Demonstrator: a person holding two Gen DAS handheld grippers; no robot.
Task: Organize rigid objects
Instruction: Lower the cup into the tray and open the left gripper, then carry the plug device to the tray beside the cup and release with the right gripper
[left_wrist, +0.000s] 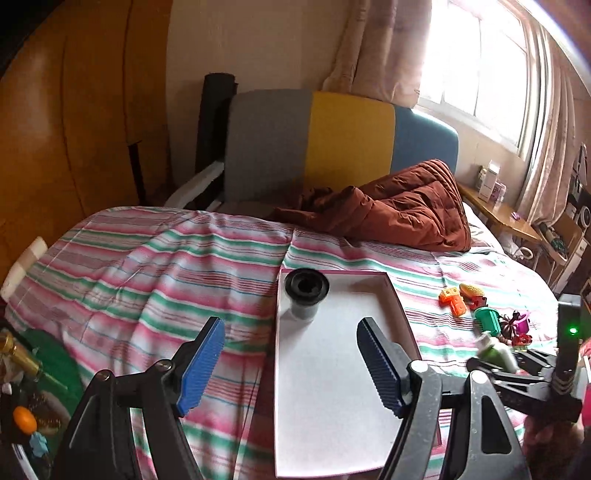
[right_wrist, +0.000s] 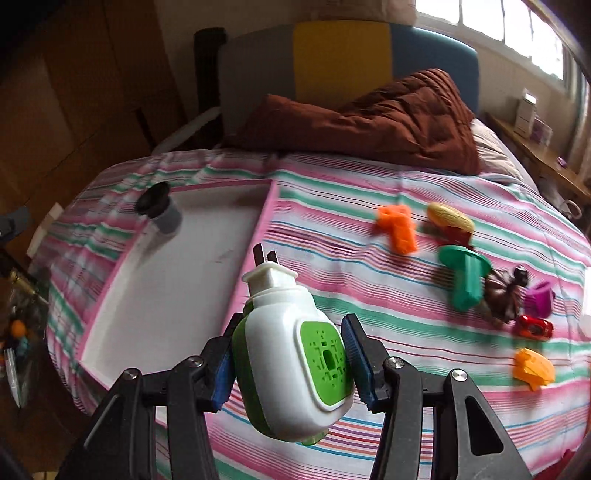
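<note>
Left wrist view first: the left gripper (left_wrist: 291, 363) hangs over the striped bedspread (left_wrist: 147, 266) with its blue pads wide apart and nothing between them. Just beyond lies the white tray (left_wrist: 332, 406) with a pink rim, and in its far corner stands a black-capped jar (left_wrist: 306, 297), the only thing in there so far. Off to the right, a little heap of toys (left_wrist: 484, 314) waits on the cover. The right gripper (left_wrist: 491, 363) shows at the edge, blurred, so its load is only a smear of green and white here.

Over to the right wrist view, and it's clear: the right gripper (right_wrist: 290, 363) is clamped on a white and green plug-in device (right_wrist: 291, 354), prongs pointing away, carried above the bedspread just beside the tray's near rim. By my reading, this is the carry step. The drop needs the device brought over the tray's white floor, clear of the jar, before the pads let go.

Hard to read: the dark lump (right_wrist: 504, 295) among the toys is anybody's guess, the tray's near end is cut off behind the left gripper, and the clutter at far left is too dim to name.
</note>
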